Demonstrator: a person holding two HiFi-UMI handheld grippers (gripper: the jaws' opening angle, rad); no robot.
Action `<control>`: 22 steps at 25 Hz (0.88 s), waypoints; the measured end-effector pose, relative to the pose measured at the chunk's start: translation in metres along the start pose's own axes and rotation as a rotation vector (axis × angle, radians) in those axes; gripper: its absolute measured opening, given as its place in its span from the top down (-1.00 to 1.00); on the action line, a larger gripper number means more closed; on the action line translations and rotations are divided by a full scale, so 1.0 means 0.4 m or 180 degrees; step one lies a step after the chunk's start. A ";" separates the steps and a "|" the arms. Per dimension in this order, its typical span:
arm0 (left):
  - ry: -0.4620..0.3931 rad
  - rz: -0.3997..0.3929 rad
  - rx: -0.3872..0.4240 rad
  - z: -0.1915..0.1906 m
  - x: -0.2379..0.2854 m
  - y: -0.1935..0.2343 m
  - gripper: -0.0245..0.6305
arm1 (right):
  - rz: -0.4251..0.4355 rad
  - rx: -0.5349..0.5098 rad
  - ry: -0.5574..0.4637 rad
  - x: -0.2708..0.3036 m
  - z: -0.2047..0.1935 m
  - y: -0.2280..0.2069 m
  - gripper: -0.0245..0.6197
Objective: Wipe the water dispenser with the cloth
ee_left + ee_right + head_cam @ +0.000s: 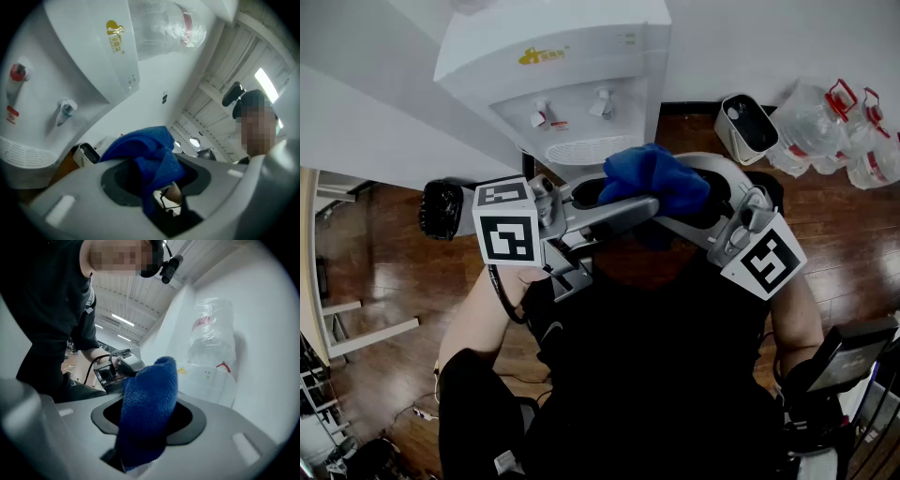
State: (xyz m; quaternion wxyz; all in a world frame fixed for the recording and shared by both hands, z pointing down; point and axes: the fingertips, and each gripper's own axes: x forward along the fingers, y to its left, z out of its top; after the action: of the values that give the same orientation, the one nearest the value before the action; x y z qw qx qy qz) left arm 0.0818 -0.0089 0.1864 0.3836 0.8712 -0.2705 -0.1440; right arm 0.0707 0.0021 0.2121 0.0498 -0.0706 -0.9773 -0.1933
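The blue cloth (654,176) was held bunched at chest height, pinched by the left gripper (150,173); the right gripper (147,413) was set with jaws spread wide around the same cloth, not pressing it; beyond, well apart, the white water dispenser (553,75) was seen against the wall (769,37).

No wording can be read. A gold logo (542,55) with tiny characters is printed on the white plastic water dispenser (487,42), at 12 o'clock from its left-hand tap (539,114); the characters are too small to be made out. A small red label (560,125) is stuck at 4 o'clock from that tap, its print illegible. Black-and-white square markers, without letters or numbers, are borne by a white cube (508,234) at 9 o'clock in the head view and by a second white cube (766,261) at 3 o'clock.
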 end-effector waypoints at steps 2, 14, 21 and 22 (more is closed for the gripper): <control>-0.0035 -0.0009 0.0024 0.000 -0.022 0.006 0.27 | -0.0009 0.0321 -0.0061 -0.007 -0.007 -0.007 0.39; -0.1024 0.1874 0.1977 0.173 -0.253 0.007 0.54 | -0.1241 0.0705 -0.0615 -0.088 0.112 -0.336 0.41; -0.1043 0.1950 0.1827 0.140 -0.307 -0.046 0.61 | -0.1043 0.0051 -0.0399 0.046 0.331 -0.495 0.41; -0.1009 0.1991 0.1826 0.129 -0.319 -0.050 0.61 | -0.0848 -0.0120 -0.0223 0.087 0.335 -0.486 0.41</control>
State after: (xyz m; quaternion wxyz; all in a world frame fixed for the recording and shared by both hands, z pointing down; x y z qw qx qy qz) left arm -0.0383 0.0462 0.1428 0.1056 0.7858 -0.6051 -0.0720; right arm -0.0036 -0.1201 0.0210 -0.0119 0.0522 -0.9754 -0.2139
